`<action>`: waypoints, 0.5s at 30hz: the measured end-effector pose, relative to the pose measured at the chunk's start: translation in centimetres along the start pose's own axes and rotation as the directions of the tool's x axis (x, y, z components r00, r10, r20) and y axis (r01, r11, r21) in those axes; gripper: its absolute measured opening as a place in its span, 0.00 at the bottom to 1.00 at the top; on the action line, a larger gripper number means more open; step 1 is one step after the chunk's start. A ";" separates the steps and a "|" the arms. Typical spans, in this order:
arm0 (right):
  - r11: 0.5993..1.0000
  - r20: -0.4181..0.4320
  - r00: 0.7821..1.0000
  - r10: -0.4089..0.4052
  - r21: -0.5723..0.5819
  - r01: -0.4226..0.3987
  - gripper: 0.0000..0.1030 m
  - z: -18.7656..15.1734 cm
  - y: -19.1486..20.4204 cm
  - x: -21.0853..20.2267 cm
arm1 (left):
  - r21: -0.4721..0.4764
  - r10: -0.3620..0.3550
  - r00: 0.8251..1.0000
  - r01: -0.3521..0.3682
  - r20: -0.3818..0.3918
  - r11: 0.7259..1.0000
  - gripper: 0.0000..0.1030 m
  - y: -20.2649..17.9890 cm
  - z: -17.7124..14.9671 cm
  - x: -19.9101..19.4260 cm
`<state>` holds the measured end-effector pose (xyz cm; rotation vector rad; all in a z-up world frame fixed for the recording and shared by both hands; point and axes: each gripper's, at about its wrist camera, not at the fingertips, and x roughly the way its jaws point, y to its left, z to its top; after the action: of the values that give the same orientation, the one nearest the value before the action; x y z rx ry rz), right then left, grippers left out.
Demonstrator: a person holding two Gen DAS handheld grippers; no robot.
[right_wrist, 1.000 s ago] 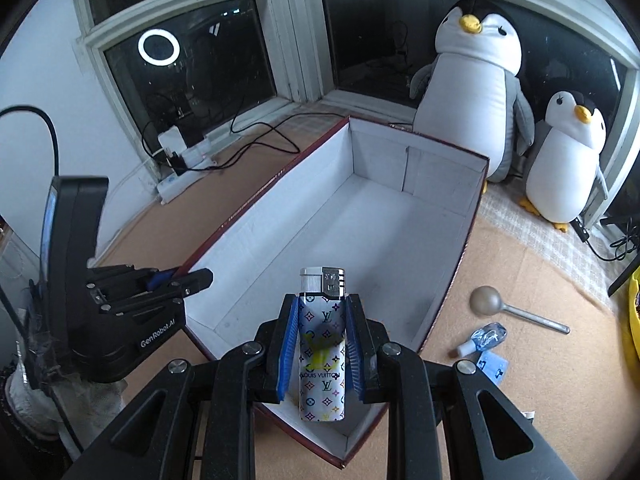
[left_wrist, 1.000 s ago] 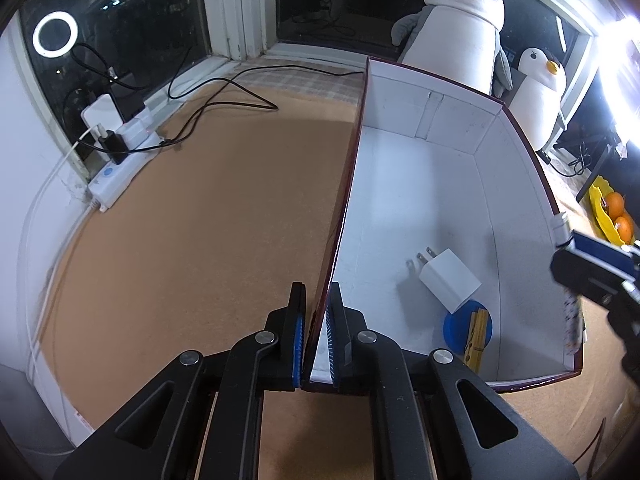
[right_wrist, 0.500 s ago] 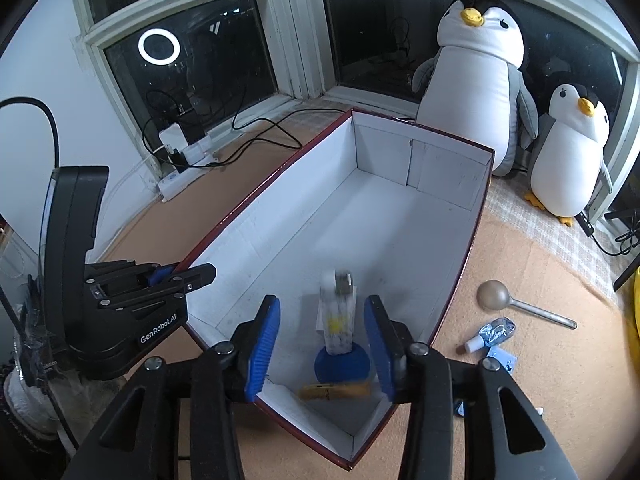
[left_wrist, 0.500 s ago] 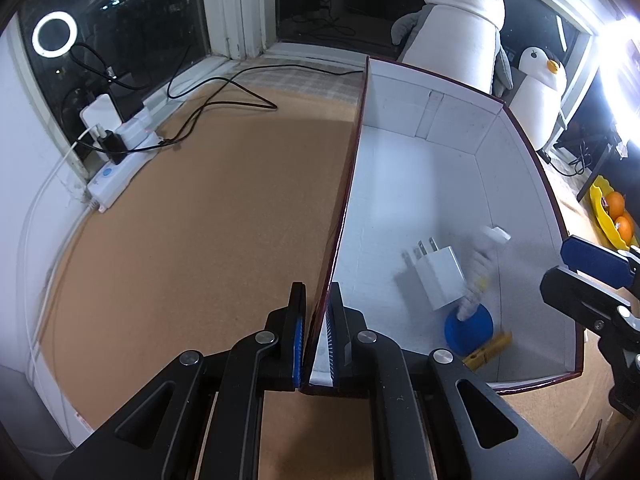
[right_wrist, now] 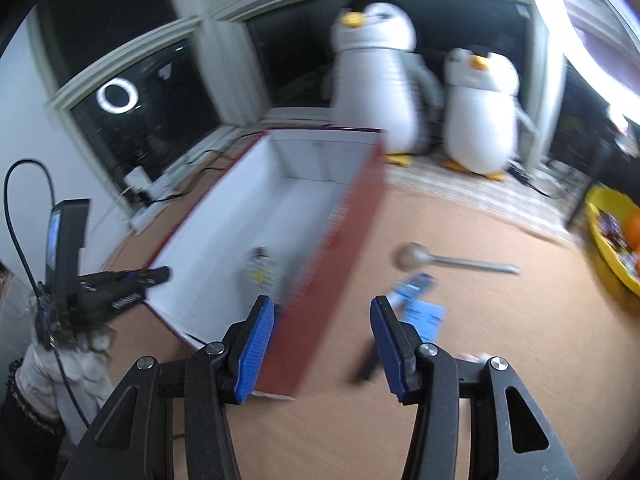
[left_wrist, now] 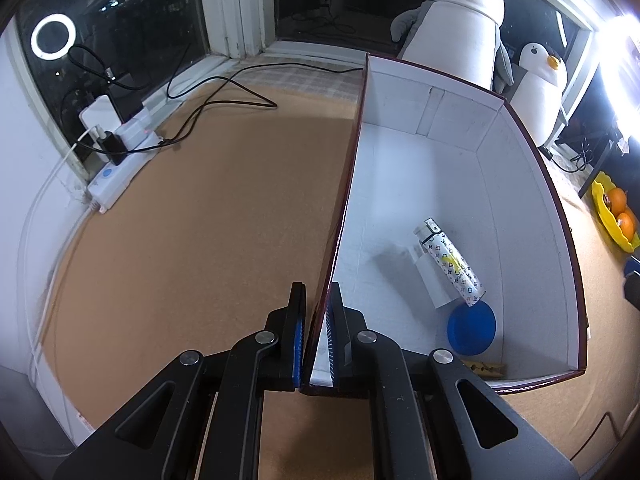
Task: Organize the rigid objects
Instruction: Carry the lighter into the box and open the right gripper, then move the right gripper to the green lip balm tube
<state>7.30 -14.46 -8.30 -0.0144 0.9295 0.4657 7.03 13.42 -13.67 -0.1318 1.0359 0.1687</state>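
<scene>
A long box (left_wrist: pixel 460 168), white inside and dark red outside, lies on the brown table. My left gripper (left_wrist: pixel 316 320) is shut on the box's left wall near its front corner. In the box lie a patterned lighter (left_wrist: pixel 452 262) across a white charger (left_wrist: pixel 434 284), a blue lid (left_wrist: pixel 472 326) and a wooden clothespin (left_wrist: pixel 484 369). My right gripper (right_wrist: pixel 322 340) is open and empty, over the box's right wall (right_wrist: pixel 332 280) and the table. The lighter (right_wrist: pixel 261 270) shows blurred in the right wrist view. A metal spoon (right_wrist: pixel 448 262) and blue packets (right_wrist: pixel 420 304) lie right of the box.
Two plush penguins (left_wrist: pixel 464 20) stand behind the box. A power strip with plugs and cables (left_wrist: pixel 120 152) lies by the window at the left. A yellow bowl of oranges (right_wrist: pixel 616 236) sits at the far right. My left gripper also shows in the right wrist view (right_wrist: pixel 120 284).
My right gripper opened and dropped the lighter into the box, where it came to rest across the charger. The right gripper then swung right over the table. The left gripper kept its hold.
</scene>
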 end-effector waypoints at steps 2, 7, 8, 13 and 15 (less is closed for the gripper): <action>0.999 0.001 1.000 -0.028 0.039 0.028 0.45 -0.7 -2.0 -0.8 | 0.002 0.002 1.000 -0.002 -0.002 1.000 0.08 0.0 0.0 0.0; 0.986 0.000 0.995 -0.097 0.137 0.096 0.45 -2.2 -6.5 -2.5 | 0.005 0.005 1.000 -0.005 -0.003 1.000 0.08 0.0 0.0 0.0; 0.983 0.001 0.995 -0.104 0.152 0.103 0.45 -2.5 -7.1 -2.7 | 0.008 0.007 1.000 -0.007 -0.004 1.000 0.08 0.0 0.0 0.0; 0.960 -0.011 0.988 -0.152 0.235 0.151 0.45 -4.3 -10.9 -3.8 | 0.016 0.015 1.000 -0.015 -0.008 1.000 0.08 0.0 0.1 0.1; 0.954 -0.021 0.986 -0.168 0.250 0.168 0.45 -4.8 -11.9 -3.8 | 0.021 0.018 1.000 -0.018 -0.010 1.000 0.08 0.0 0.1 0.1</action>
<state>6.37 -27.58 -10.44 0.1359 0.9729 0.1876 7.20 13.45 -13.71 -0.1048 1.0490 0.1740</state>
